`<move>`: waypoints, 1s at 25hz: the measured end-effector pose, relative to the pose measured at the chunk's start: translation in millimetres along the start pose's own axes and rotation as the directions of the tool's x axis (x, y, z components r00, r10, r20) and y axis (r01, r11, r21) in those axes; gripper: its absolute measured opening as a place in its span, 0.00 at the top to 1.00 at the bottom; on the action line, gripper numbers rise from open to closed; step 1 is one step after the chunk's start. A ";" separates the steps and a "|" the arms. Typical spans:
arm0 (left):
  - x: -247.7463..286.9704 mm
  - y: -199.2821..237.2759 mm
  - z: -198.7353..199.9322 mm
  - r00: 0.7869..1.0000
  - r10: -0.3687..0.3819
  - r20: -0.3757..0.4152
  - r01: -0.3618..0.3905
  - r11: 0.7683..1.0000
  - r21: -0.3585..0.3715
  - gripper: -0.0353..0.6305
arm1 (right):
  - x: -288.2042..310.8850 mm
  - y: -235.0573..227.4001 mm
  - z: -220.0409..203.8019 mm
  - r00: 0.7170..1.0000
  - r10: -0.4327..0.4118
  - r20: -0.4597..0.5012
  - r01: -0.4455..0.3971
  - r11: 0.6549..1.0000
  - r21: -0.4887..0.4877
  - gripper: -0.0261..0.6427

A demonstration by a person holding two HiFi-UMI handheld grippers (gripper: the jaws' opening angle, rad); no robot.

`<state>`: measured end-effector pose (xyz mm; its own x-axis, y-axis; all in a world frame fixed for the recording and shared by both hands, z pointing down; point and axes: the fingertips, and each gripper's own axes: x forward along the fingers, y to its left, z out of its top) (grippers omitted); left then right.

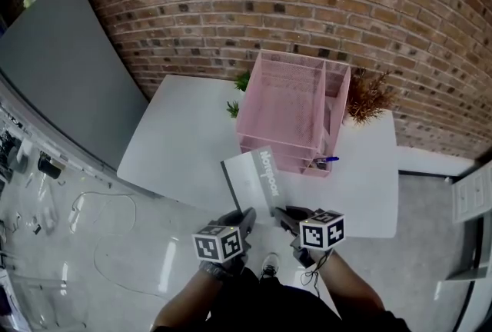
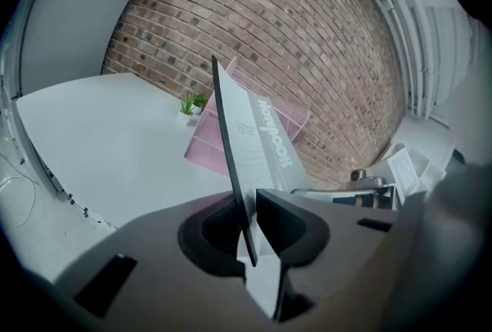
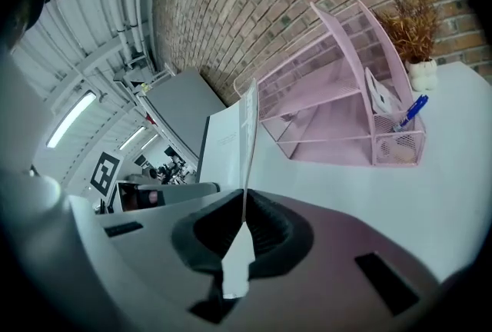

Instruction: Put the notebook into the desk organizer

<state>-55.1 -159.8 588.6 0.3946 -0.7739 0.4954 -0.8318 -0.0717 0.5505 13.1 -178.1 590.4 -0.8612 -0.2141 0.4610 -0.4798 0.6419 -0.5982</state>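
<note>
A grey notebook (image 1: 255, 178) hangs over the near edge of the white table (image 1: 177, 142), in front of the pink mesh desk organizer (image 1: 296, 111). Both grippers hold its near edge. My left gripper (image 1: 247, 215) is shut on its left corner and my right gripper (image 1: 284, 212) on its right corner. In the left gripper view the notebook (image 2: 257, 140) stands edge-on between the pads (image 2: 280, 227), with the organizer (image 2: 206, 144) behind it. In the right gripper view the thin notebook (image 3: 227, 140) rises from the shut jaws of that gripper (image 3: 244, 221), left of the organizer (image 3: 338, 104).
A blue pen (image 1: 327, 160) sticks out of the organizer's front cup. A dried plant (image 1: 367, 96) stands at its right and small green plants (image 1: 240, 82) at its left. A grey panel (image 1: 61, 69) leans at far left; brick wall behind.
</note>
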 end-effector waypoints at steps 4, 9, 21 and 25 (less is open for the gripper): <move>7.9 3.3 1.2 0.999 -0.005 -0.032 0.005 1.000 0.011 0.88 | 4.0 -7.8 -1.1 1.000 -0.005 -0.001 0.005 0.999 0.042 0.94; 23.6 9.1 2.1 0.995 -0.033 -0.097 0.036 0.999 0.027 0.87 | 8.7 -20.2 -1.0 0.999 -0.036 0.002 0.036 0.994 0.102 0.94; 64.2 14.4 35.7 0.957 -0.160 -0.241 0.191 0.975 0.114 0.86 | 16.4 -44.7 26.5 0.982 -0.133 0.130 0.084 0.941 0.329 0.94; 72.6 16.6 49.1 0.951 -0.182 -0.248 0.223 0.963 0.150 0.85 | 19.1 -48.5 38.2 0.974 -0.154 0.166 0.084 0.927 0.367 0.94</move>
<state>-59.4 -248.0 600.7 0.6236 -0.5670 0.5382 -0.7717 -0.3364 0.5398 13.5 -241.5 603.2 -0.7928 -0.4297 0.4322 -0.5784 0.3069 -0.7559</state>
